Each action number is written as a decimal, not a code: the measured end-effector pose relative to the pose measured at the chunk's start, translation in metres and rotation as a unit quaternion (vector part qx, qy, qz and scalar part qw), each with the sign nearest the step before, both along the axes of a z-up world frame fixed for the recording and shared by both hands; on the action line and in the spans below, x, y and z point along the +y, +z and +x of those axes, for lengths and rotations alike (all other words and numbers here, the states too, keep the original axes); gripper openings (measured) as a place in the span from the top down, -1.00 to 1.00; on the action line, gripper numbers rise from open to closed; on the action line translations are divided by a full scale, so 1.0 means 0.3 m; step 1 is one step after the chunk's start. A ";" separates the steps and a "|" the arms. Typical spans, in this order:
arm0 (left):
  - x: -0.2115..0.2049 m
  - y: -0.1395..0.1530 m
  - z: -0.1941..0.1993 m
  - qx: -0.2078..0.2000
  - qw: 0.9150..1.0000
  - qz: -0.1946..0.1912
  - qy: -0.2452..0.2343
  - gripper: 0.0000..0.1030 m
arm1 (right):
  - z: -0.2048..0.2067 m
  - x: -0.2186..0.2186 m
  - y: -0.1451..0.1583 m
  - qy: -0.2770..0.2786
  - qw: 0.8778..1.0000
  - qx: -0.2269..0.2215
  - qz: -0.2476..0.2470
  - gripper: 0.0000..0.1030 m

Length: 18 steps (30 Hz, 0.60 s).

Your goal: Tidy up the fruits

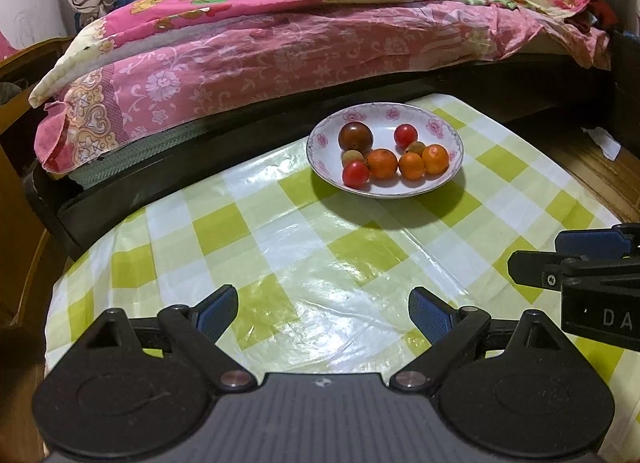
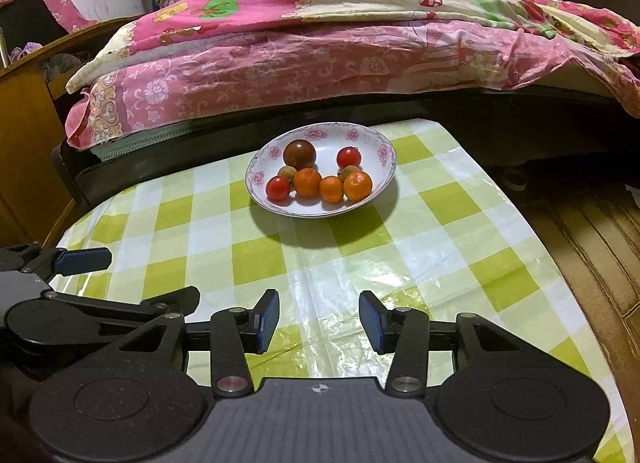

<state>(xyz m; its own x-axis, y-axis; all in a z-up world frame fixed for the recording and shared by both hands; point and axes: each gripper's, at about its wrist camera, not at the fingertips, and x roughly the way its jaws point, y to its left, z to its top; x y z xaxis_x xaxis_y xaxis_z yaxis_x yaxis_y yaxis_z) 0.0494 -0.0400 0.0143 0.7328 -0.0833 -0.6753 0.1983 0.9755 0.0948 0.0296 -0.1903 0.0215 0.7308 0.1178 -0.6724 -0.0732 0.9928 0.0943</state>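
A white floral-rimmed bowl point(image 1: 444, 123) point(image 2: 384, 155) stands at the far side of the green-checked table. It holds several fruits: a dark red-brown tomato point(image 1: 355, 137) point(image 2: 299, 155), two small red tomatoes point(image 1: 405, 135) point(image 1: 355, 173), three orange mandarins point(image 1: 382, 163) point(image 2: 357, 185) and two small brown longans point(image 1: 416, 148). My left gripper point(image 1: 323, 313) is open and empty over the near table. My right gripper point(image 2: 319, 321) is open and empty, also well short of the bowl. Each shows at the edge of the other's view.
The table's green-and-white plastic cloth point(image 1: 280, 247) point(image 2: 440, 247) is glossy and wrinkled. A bed with a pink floral quilt point(image 1: 280, 47) point(image 2: 340, 59) runs right behind the table. Wooden floor point(image 2: 592, 231) lies to the right, wooden furniture point(image 2: 28, 151) to the left.
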 end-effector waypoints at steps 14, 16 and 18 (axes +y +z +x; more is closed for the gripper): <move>-0.018 -0.004 -0.026 0.000 1.000 0.014 0.012 -0.96 | -0.016 0.006 -0.005 0.002 1.000 0.007 0.002 0.22; -0.016 -0.004 -0.028 0.001 1.000 0.013 0.014 -0.96 | -0.018 0.005 -0.005 0.003 1.000 0.008 0.002 0.22; -0.013 -0.008 -0.030 0.004 1.000 0.010 0.017 -0.96 | -0.020 0.004 -0.007 0.004 1.000 0.010 0.003 0.22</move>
